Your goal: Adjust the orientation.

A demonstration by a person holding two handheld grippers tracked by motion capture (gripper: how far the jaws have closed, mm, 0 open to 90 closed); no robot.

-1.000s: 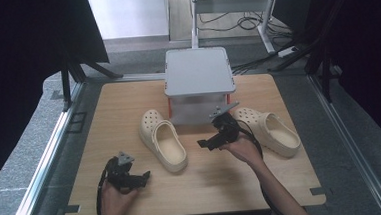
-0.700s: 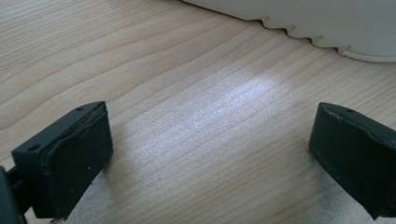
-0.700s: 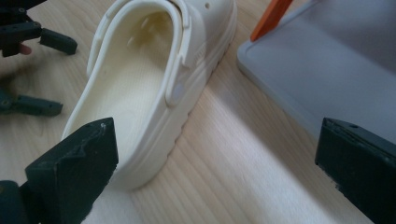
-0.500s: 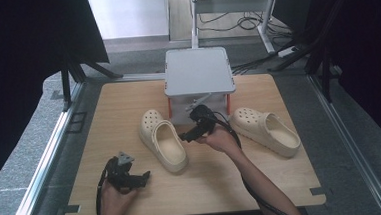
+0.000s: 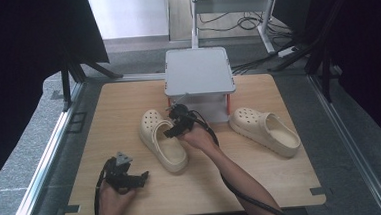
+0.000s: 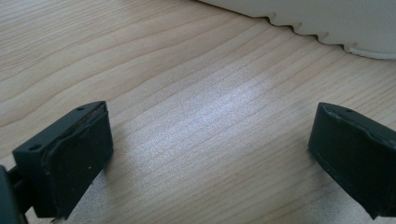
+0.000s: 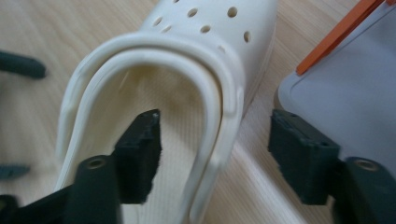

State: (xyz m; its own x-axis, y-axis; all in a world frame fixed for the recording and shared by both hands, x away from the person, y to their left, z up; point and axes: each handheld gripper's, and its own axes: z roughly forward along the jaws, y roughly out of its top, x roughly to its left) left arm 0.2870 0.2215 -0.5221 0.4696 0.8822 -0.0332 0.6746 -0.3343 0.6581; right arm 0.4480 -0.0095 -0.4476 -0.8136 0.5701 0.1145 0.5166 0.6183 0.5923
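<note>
Two cream clogs lie on the wooden table (image 5: 118, 107). The left clog (image 5: 163, 141) sits at the middle, toe pointing away; the right clog (image 5: 265, 130) lies to the right of the stand. My right gripper (image 5: 172, 130) is over the left clog, open, one jaw inside the shoe opening and the other outside its right wall (image 7: 224, 121), the rim between them untouched. My left gripper (image 5: 137, 178) rests open low over bare wood at the near left, with the clog's sole edge (image 6: 327, 23) ahead of its jaws.
A grey stand (image 5: 199, 72) with orange legs stands at the back middle of the table, close behind the left clog and beside my right gripper (image 7: 345, 79). Metal rails line the table's sides. Bare wood lies at the near right.
My right gripper has moved left from near the right clog to the left clog and now straddles its side wall. The left gripper has stayed put.
</note>
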